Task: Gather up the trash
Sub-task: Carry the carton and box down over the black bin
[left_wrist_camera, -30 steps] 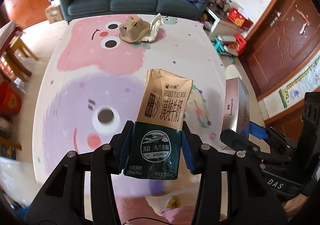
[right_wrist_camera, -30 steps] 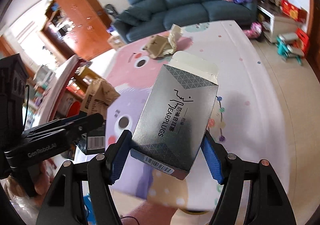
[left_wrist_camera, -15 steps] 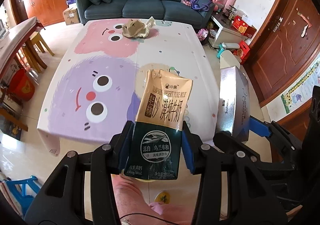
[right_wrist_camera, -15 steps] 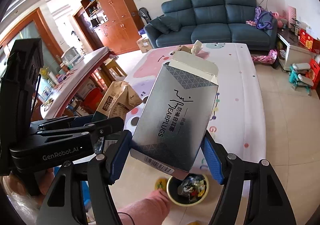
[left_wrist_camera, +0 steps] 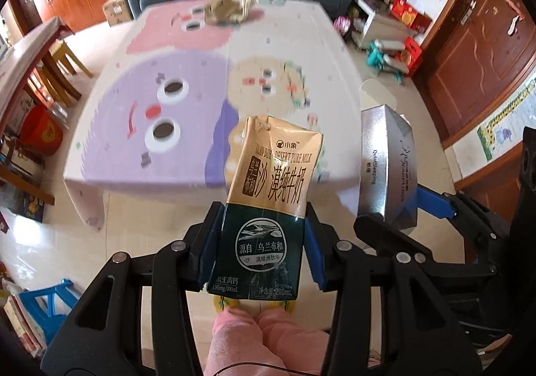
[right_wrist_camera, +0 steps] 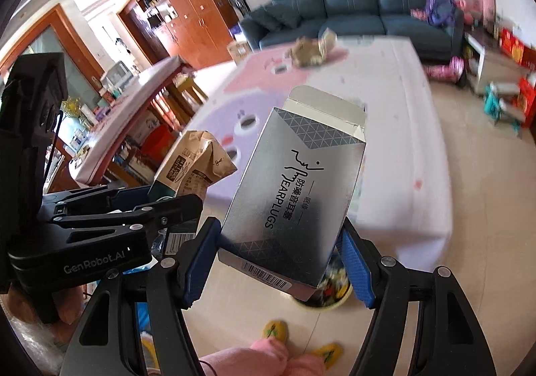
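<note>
Beyond table edge, over floor: left fingers clamp milk carton; right fingers clamp earplug box.

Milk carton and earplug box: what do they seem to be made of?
Milk carton: likely coated paperboard, glossy print; its top is crumpled with sharp creases. Earplug box: thin card with a metallic silver finish, apparently; its open flap shows a plain white inside.

Support surface: table with pastel cartoon-print cloth, ahead of both tools.
Crumpled brown paper trash lies at the far end; a trash bin stands on the tiled floor below the right tool.
</note>
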{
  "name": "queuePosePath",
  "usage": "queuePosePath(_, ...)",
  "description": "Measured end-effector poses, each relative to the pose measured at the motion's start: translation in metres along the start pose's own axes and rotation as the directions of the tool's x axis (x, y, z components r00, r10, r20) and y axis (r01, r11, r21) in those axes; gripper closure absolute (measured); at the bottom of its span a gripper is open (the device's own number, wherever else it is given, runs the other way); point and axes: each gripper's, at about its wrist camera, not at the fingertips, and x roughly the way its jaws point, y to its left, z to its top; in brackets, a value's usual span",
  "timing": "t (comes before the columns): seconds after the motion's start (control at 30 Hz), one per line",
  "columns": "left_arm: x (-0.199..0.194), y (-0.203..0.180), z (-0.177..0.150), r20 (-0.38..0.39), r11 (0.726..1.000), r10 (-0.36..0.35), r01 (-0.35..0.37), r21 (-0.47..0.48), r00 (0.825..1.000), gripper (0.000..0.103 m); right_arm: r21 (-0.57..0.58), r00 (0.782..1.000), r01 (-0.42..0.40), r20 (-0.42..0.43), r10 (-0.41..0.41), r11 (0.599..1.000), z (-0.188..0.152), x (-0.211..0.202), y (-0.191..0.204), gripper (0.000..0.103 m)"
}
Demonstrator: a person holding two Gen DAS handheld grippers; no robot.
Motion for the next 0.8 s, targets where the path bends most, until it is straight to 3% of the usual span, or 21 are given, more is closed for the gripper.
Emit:
queuePosePath(0.2,0.066,0.019,-0.043,-0.111,0.999,-0.041,0.038,-0.027,0.993,0.061,0.027,0.989,0.034,-0.147,-0.03,0.999,-0.058,0.061,-0.018,0.034)
queuePosePath(0.37,0.142,0.034,-0.077,-0.199,0.998,-0.053,0.044,-0.052,0.979,0.061,0.052,0.956,0.094,-0.283,-0.076,0.994,-0.118,0.13,-0.041,0.033)
queuePosePath(0.6,0.271,0.047,-0.11,-0.241,0.997,-0.068,0.057,-0.051,0.968,0.061,0.024,0.931,0.141,-0.342,-0.125,0.99,-0.182,0.242,-0.079,0.033)
queuePosePath(0.8,0.364,0.058,-0.13,-0.264,0.995,-0.088,0.073,-0.065,0.96,0.06,0.022,0.918,0.18,-0.362,-0.16,0.983,-0.218,0.338,-0.118,0.033)
